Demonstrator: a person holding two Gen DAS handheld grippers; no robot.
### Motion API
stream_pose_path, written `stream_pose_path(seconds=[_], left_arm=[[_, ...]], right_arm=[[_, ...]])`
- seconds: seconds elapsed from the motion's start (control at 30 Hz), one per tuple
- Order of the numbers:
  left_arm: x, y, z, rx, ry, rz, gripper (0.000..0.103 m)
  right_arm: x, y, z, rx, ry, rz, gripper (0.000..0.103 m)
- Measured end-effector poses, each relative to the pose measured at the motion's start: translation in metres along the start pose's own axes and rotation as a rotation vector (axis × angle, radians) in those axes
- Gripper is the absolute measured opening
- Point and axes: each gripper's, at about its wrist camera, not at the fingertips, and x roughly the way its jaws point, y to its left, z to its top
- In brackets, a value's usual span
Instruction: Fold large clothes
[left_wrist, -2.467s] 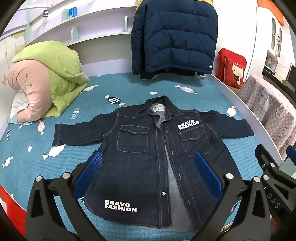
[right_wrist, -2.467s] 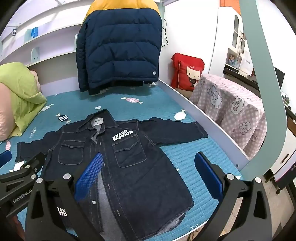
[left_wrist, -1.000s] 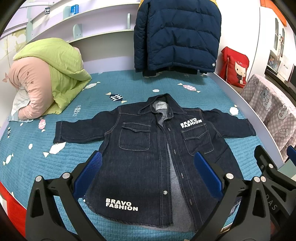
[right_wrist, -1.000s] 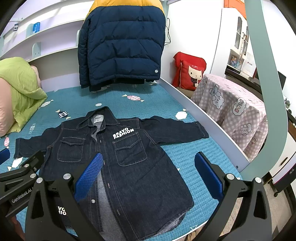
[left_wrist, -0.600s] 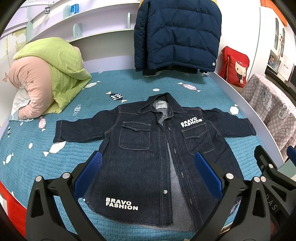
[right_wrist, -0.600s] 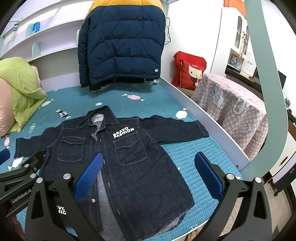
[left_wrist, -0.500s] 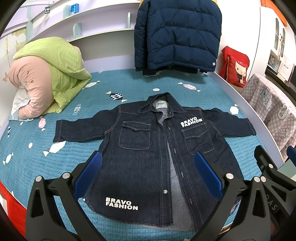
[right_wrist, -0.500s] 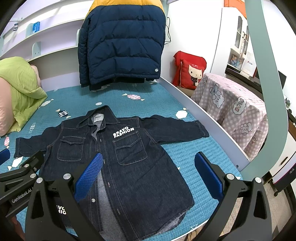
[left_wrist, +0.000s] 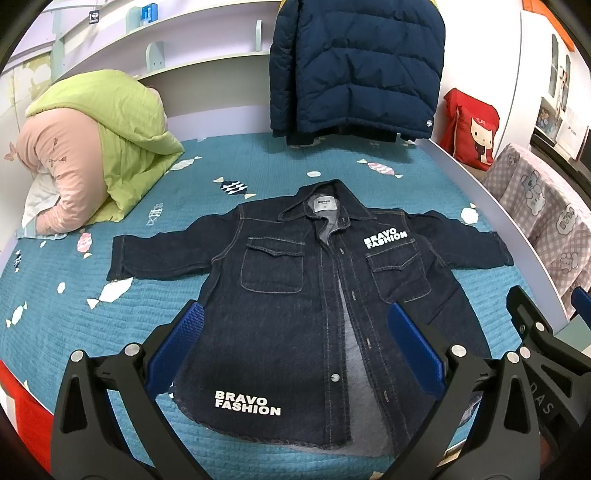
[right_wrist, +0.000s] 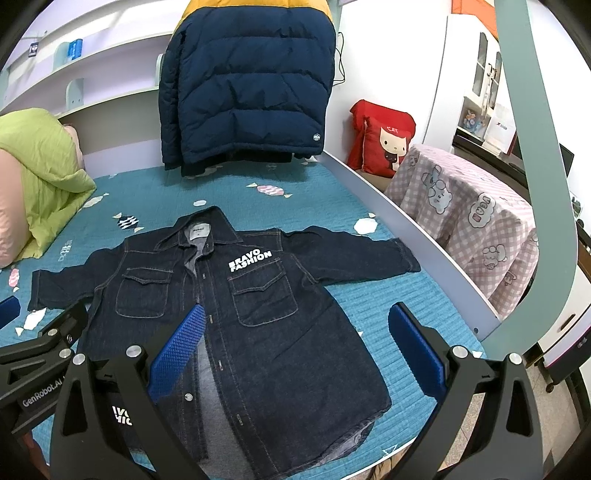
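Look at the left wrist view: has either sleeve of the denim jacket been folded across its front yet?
No. The denim jacket lies flat on the bed with both sleeves spread outward.

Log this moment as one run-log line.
stage: pre-fold | jacket: flat on bed, sleeves spread, front unbuttoned | left hand-held gripper: open, above hem | right hand-held gripper: open, empty

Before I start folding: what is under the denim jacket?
The denim jacket lies flat, front up, on the teal bedspread, which shows all around it. Its open front shows grey lining. Whatever lies beneath the body is covered.
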Motion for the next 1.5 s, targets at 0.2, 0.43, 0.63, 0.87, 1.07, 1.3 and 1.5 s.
stream_pose_path(seconds=[0.2,0.43,0.63,0.87,1.07,1.3,1.5], left_arm=[[-0.002,0.011,0.002,-0.005,0.014,0.008,0.099],[0.005,0.039,0.015,-0.041,0.049,0.017,0.099],[0.017,0.07,0.02,-0.096,0.09,0.021,0.099],[0.039,0.114,0.026,-0.161,0.147,0.028,0.099],[0.067,0.154,0.027,-0.219,0.207,0.066,0.099],[0.096,0.203,0.028,-0.299,0.232,0.163,0.099],[0.129,0.257,0.031,-0.367,0.208,0.251,0.099]], right_arm=[[0.003,0.015,0.002,-0.014,0.012,0.013,0.096],[0.009,0.045,0.008,-0.05,0.031,0.044,0.096],[0.018,0.076,0.016,-0.09,0.05,0.077,0.096],[0.04,0.123,0.03,-0.151,0.076,0.166,0.096],[0.062,0.174,0.049,-0.236,0.093,0.25,0.096],[0.101,0.236,0.064,-0.282,0.159,0.361,0.096],[0.147,0.289,0.077,-0.303,0.221,0.406,0.079]])
